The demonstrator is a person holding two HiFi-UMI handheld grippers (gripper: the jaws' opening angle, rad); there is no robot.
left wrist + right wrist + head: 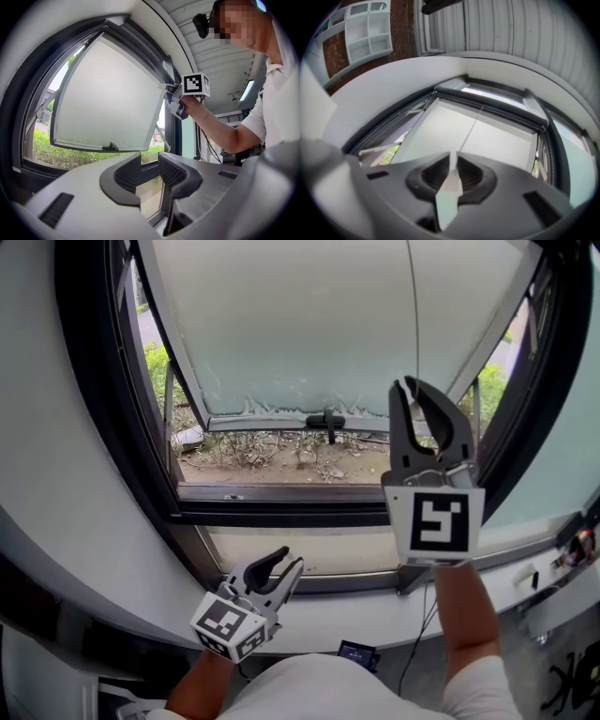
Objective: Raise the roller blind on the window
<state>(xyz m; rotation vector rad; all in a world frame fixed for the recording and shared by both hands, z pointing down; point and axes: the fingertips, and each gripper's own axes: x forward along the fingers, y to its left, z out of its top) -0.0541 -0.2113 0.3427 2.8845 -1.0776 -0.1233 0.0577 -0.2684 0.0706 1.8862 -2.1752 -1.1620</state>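
A thin pull cord (pixel 412 306) hangs down in front of the window. Behind it the frosted sash (pixel 309 324) is tilted outward, with a dark handle (pixel 325 420) at its lower edge. My right gripper (pixel 411 382) is raised in front of the glass, its jaws shut on the cord's pale pull tab (pixel 449 187), and the cord (pixel 471 129) runs up from it. My left gripper (pixel 286 559) stays low over the sill, open and empty. In the left gripper view its jaws (pixel 150 161) stand apart with the window showing between them. I cannot make out the blind's fabric.
A white windowsill (pixel 375 615) runs below the dark window frame (pixel 281 512). A small dark device (pixel 359 652) and a cable lie at its near edge. Small items (pixel 577 545) sit at the right end. Ground and greenery (pixel 281 451) show outside.
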